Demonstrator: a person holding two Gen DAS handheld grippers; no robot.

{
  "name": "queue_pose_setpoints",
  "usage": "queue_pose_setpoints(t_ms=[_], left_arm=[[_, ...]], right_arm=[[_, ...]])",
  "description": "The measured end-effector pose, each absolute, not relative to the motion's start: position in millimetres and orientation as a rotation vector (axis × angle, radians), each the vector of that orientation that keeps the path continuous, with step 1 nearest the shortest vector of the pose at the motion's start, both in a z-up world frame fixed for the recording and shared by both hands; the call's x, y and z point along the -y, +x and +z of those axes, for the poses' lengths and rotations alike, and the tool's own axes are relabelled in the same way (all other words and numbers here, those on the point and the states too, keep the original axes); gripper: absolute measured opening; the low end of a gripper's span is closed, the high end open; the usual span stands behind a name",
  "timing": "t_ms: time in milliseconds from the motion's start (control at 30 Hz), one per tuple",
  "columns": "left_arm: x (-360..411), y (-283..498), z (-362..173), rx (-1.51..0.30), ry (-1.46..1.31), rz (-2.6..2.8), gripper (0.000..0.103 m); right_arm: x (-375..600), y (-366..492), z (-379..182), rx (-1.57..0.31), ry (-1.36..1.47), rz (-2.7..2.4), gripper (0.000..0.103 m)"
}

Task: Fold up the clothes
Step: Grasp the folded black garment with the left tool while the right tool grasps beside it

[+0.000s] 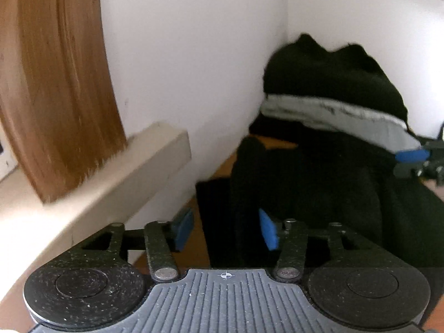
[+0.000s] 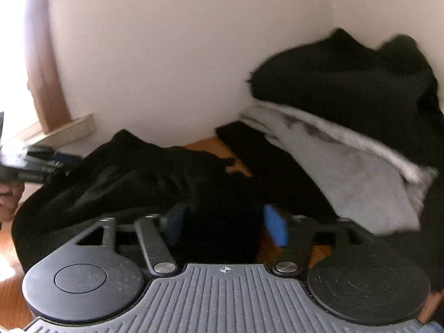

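Observation:
A crumpled black garment (image 2: 133, 177) lies on the wooden table (image 2: 205, 145) in front of both grippers. My right gripper (image 2: 226, 226) is open, its blue pads (image 2: 276, 229) on either side of a fold of this black cloth; a strip of bare wood shows beside the right pad. My left gripper (image 1: 226, 231) is also open, with the garment's edge (image 1: 244, 208) lying between its pads (image 1: 268, 233) and the left pad clear of it. Each gripper appears in the other's view: the left gripper (image 2: 36, 163) held by a hand (image 2: 8, 197), and the right gripper (image 1: 413, 158) at the frame's edge.
In the back right corner is a stack of clothes: a black piece (image 2: 347, 83) on a light grey one (image 2: 347, 172), on a flat black one (image 2: 263, 152). White walls close off the back and right. A beige sill (image 1: 111, 183) and a wooden frame (image 1: 55, 83) stand at the left.

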State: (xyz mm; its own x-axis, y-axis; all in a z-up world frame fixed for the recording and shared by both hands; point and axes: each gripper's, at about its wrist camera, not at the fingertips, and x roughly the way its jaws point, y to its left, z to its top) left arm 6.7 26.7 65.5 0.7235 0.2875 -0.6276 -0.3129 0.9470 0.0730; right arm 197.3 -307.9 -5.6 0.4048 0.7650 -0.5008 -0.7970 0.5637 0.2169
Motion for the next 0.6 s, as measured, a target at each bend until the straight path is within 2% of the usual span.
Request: queue_pose_setpoints(t_ms=[133,233,367,533,600], left_arm=[[-28.1,3.9,61.3,-0.7,-0.08,0.332,0.067],[-32.9,-4.6,58.2,-0.692,-0.163,0.325,0.068],[-47.5,-10.5,49.4,-0.684,-0.281,0.312,0.073],[-62.7,-0.9,42.4,-0.682,-0.373,0.277,0.077],[-66.6,5.6,41.3,-0.681,-0.382,0.255,0.078]], right_arm=[[310.8,208.3,-18.6,-0.689,0.002,1.041,0.07],[309.8,211.2,-24.7,-0.729,0.035,1.068,0.071],[301.5,220.7,-30.5,-0.74,0.042,1.099,0.076],[290.9,229.9,-31.6,-0.741,0.032,1.14,0.076],[287.0,233.3,-31.4,-0.743,0.025,1.151,0.072]])
